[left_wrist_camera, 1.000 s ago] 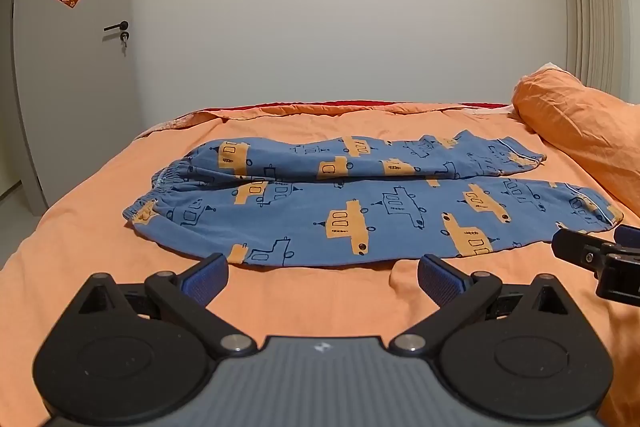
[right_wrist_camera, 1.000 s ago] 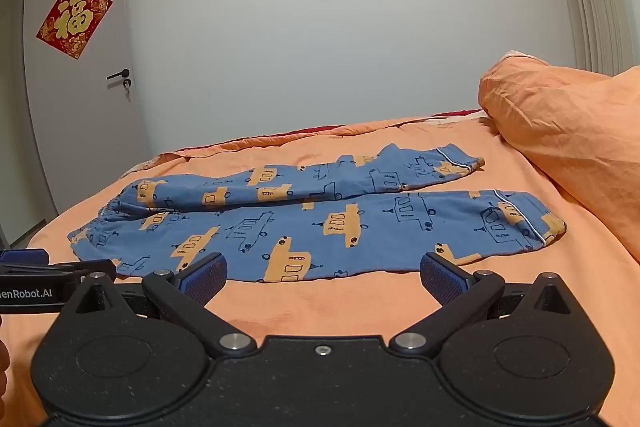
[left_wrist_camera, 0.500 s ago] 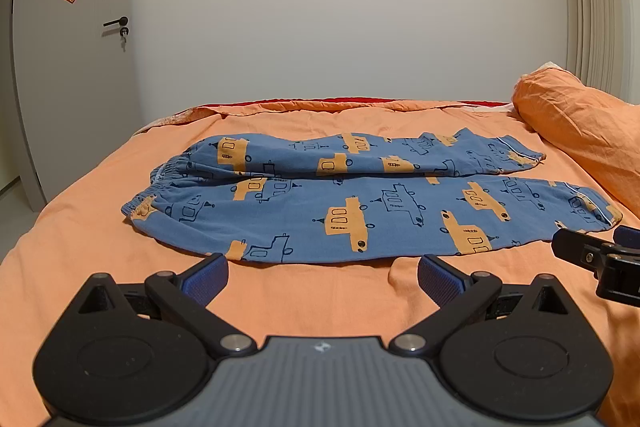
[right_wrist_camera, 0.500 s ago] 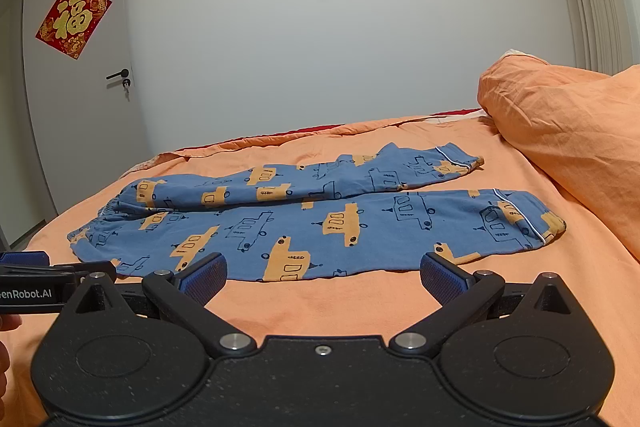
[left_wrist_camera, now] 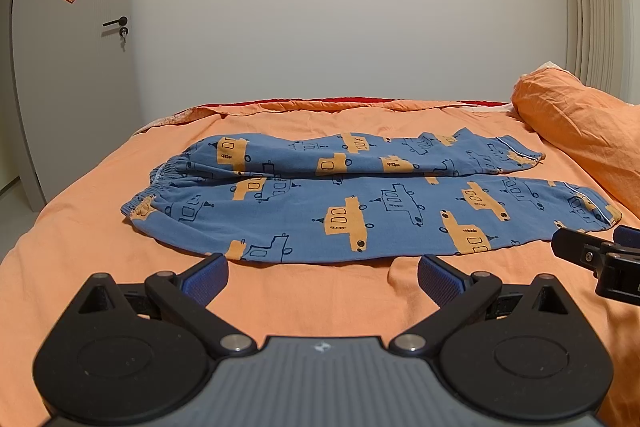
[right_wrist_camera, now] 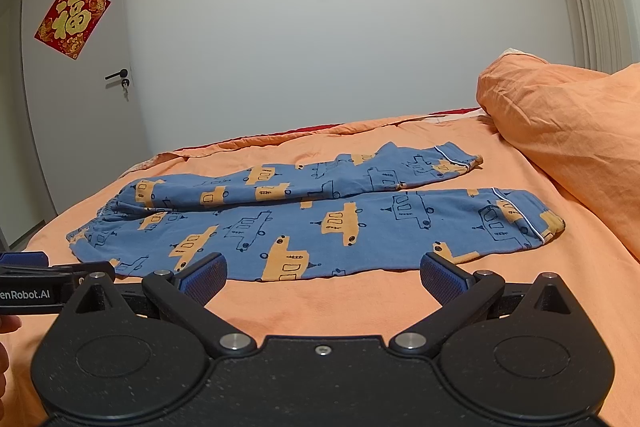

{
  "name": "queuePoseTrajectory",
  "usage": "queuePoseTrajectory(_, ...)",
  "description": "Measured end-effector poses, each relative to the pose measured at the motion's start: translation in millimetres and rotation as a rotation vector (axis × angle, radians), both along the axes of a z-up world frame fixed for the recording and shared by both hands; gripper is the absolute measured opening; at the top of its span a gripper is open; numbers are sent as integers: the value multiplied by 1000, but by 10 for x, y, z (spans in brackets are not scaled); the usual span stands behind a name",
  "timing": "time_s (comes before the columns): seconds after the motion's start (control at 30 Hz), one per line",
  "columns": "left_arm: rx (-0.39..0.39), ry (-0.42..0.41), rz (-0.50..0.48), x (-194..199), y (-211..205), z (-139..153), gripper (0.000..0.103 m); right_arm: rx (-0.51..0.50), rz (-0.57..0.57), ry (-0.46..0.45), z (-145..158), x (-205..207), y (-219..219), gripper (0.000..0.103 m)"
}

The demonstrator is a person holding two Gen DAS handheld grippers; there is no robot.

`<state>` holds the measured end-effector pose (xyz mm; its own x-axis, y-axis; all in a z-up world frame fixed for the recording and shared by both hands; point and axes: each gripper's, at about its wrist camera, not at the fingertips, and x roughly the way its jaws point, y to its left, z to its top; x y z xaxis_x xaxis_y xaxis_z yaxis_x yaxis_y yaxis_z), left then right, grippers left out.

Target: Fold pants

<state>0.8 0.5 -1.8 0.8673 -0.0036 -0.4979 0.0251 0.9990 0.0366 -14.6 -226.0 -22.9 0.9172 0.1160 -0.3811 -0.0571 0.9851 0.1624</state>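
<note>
Blue pants [left_wrist_camera: 340,195] with orange vehicle prints lie flat on the orange bed, waistband at the left, both legs stretching right, side by side. They also show in the right wrist view [right_wrist_camera: 320,215]. My left gripper [left_wrist_camera: 322,277] is open and empty, just short of the near edge of the pants. My right gripper [right_wrist_camera: 322,277] is open and empty, also just short of the near leg's edge. The right gripper's tip shows at the right of the left wrist view [left_wrist_camera: 600,259]; the left gripper shows at the left of the right wrist view [right_wrist_camera: 40,285].
The orange bedsheet [left_wrist_camera: 80,247] covers the whole bed. An orange pillow [right_wrist_camera: 568,131] lies at the right, beyond the leg cuffs. A grey door [left_wrist_camera: 72,67] with a red paper decoration stands at the back left, beside a plain wall.
Both grippers have tilted or risen slightly, so the pants sit a little lower and nearer in the views. The pants have not moved. Both grippers stay open.
</note>
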Motion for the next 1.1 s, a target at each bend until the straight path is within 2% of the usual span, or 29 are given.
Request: queuePoseTrajectory(1.1,-1,3,1,-7,-26,2,103,1,1,2,-1,-4,-1,102)
